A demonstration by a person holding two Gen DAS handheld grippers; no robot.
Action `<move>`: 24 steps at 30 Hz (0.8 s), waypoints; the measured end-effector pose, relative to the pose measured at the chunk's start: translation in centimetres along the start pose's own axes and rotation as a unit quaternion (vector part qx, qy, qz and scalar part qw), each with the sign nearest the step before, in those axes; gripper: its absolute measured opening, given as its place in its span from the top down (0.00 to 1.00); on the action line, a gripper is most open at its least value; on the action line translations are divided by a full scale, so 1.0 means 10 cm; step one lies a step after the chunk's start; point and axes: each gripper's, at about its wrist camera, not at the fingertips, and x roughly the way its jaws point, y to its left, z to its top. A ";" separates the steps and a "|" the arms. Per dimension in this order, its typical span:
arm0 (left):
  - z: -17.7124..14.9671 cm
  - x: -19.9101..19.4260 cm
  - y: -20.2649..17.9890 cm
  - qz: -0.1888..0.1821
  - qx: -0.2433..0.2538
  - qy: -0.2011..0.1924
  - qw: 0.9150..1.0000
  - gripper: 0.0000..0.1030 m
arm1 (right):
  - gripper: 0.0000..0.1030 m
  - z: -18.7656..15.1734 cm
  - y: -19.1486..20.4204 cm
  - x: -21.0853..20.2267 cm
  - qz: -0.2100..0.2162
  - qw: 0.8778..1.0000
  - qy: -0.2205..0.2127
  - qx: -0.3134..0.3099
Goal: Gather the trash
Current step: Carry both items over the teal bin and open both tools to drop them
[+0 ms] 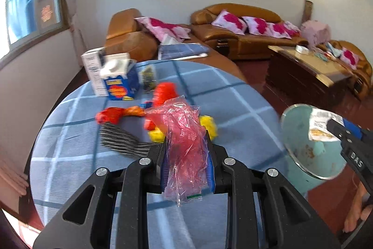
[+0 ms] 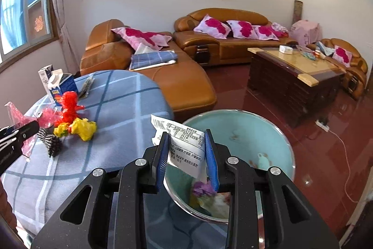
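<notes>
Red crinkled plastic bag (image 1: 184, 148) was clamped between the blue-padded fingers (image 1: 211, 169) of the left gripper (image 1: 186, 151), its upper part fanning out above the fingertips and its lower end trailing back toward the camera, clear of the bench (image 1: 70, 155). The right gripper (image 2: 187, 155) was closed on a white printed wrapper (image 2: 184, 146), which stood between the two pads and was held above the open mouth of a pale green trash bin (image 2: 268, 132) standing on the floor just beside the bench. On the blue checked cloth lay red and yellow crumpled wrappers (image 2: 74, 120), a black-and-white striped piece (image 1: 121, 141), a blue carton (image 1: 120, 83) and a white carton (image 1: 92, 67).
</notes>
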 end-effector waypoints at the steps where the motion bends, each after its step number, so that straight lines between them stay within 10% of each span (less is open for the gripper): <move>1: -0.01 0.00 -0.07 -0.004 0.006 0.001 1.000 0.76 | 0.70 -0.01 -0.03 -0.01 -0.005 1.000 0.000 0.001; 24: 0.07 0.04 -1.16 -0.069 0.111 -0.006 0.991 0.75 | 0.70 -0.16 -0.78 -0.02 -0.065 0.996 0.004 0.056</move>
